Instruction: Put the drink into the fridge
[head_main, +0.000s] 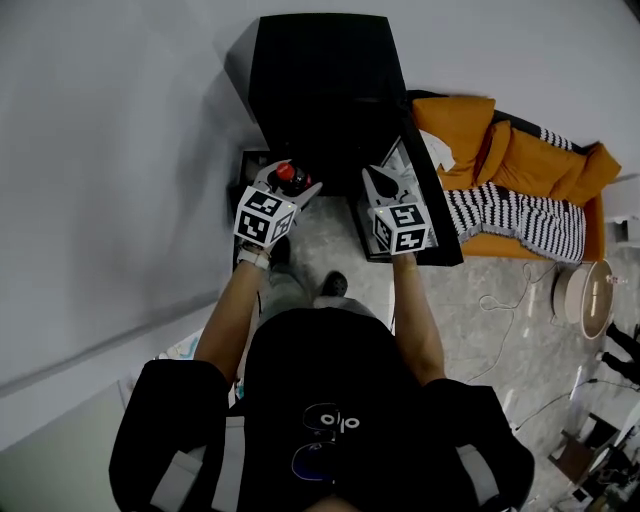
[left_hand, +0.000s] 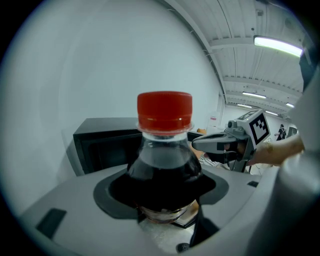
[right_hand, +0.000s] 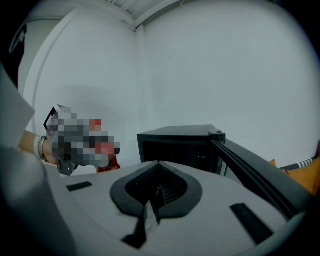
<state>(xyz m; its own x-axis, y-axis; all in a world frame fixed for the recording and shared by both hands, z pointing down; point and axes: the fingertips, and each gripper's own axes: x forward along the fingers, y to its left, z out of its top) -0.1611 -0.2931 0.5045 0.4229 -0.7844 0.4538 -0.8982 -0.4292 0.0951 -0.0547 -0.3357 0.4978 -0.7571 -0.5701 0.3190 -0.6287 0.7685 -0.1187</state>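
A dark drink bottle (left_hand: 164, 165) with a red cap (left_hand: 164, 111) stands upright between the jaws of my left gripper (left_hand: 165, 200), which is shut on its shoulder. In the head view the left gripper (head_main: 283, 190) holds the bottle (head_main: 290, 177) just in front of the small black fridge (head_main: 325, 85). The fridge (right_hand: 180, 145) stands with its door (head_main: 432, 205) swung open to the right. My right gripper (head_main: 385, 190) is beside that door, jaws shut with nothing in them (right_hand: 150, 210).
An orange sofa (head_main: 520, 160) with a striped black-and-white cloth (head_main: 520, 215) is right of the fridge. A round pale robot vacuum (head_main: 588, 297) and cables lie on the marble floor at right. A white wall runs along the left.
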